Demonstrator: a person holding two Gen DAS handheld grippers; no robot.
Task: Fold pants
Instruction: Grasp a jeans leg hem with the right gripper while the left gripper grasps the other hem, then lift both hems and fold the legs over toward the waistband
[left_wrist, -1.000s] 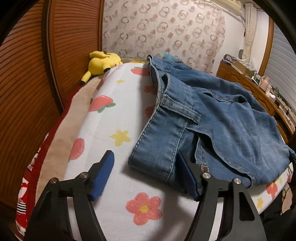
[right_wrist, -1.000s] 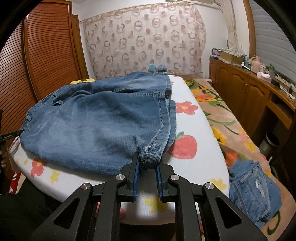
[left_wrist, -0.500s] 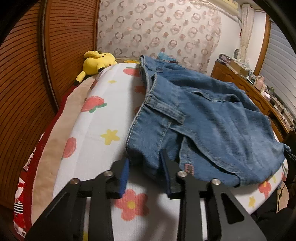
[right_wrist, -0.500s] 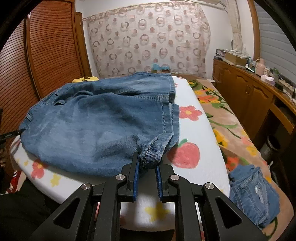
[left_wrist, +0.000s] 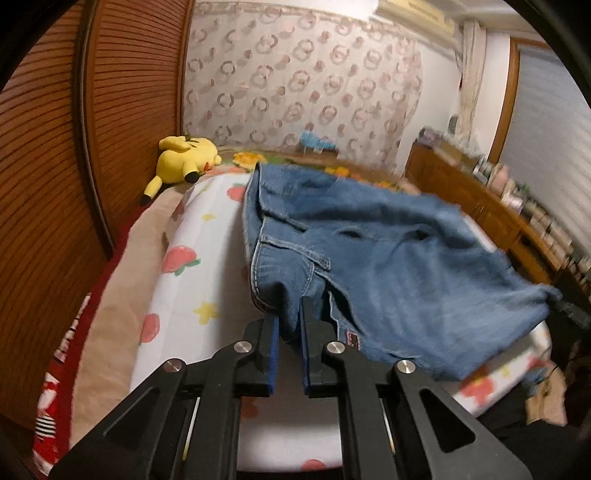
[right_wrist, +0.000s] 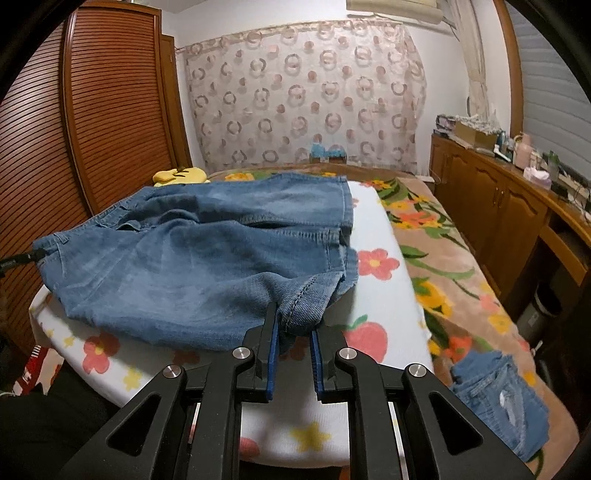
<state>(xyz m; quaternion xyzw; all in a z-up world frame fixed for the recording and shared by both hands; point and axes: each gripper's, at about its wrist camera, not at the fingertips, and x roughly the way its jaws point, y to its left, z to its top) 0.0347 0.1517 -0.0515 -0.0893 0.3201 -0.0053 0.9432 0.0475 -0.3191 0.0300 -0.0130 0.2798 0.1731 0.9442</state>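
Observation:
Blue denim pants (left_wrist: 388, 258) lie spread over a white sheet printed with fruit and flowers (left_wrist: 207, 266). My left gripper (left_wrist: 290, 310) has its jaws closing, and the blue pads pinch the near waistband corner, which hangs lifted off the sheet. In the right wrist view the pants (right_wrist: 207, 258) stretch away to the left. My right gripper (right_wrist: 293, 317) is shut on a stitched hem fold at the near right corner, also raised a little. The far ends of the pants rest on the sheet.
A yellow plush toy (left_wrist: 184, 158) lies at the far left by the louvred wooden doors (left_wrist: 48, 184). Another denim garment (right_wrist: 495, 398) sits crumpled on the floral blanket (right_wrist: 443, 258) to the right. A wooden cabinet (right_wrist: 498, 206) with clutter lines the right wall.
My left gripper went from wide open around the waistband corner to closed on it, then rose with the denim. The right gripper kept its hold on the hem.

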